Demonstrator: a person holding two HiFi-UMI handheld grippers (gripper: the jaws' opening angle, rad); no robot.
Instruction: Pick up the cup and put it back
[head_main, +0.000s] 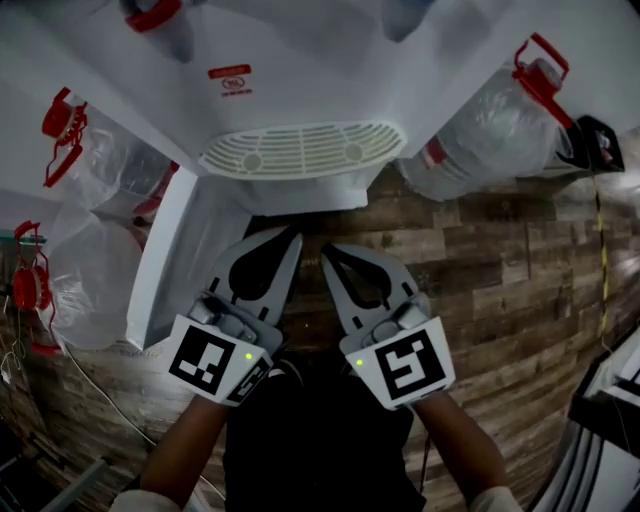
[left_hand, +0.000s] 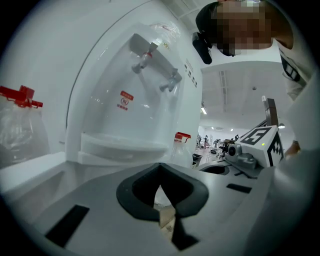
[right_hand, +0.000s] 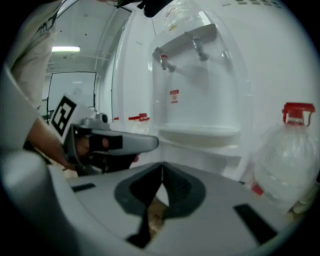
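- Water dispenser (head_main: 300, 60), top centre: white plastic, smooth, glossy.
- Drip tray (head_main: 300, 150), just below it: white plastic, slotted grille, duller sheen.
- Taps (left_hand: 172, 77): grey, smooth; metal or plastic, can't tell.
- Floor (head_main: 500, 270), right half: wood-look planks, matt, grained.
- Bottles (head_main: 490, 135), upper right and left edge: clear plastic, crinkled, shiny.
- Handles (head_main: 540, 65) on the bottles: red plastic.
- Left gripper (head_main: 293, 237), right gripper (head_main: 327, 250): matt grey plastic shells, black matt liners.
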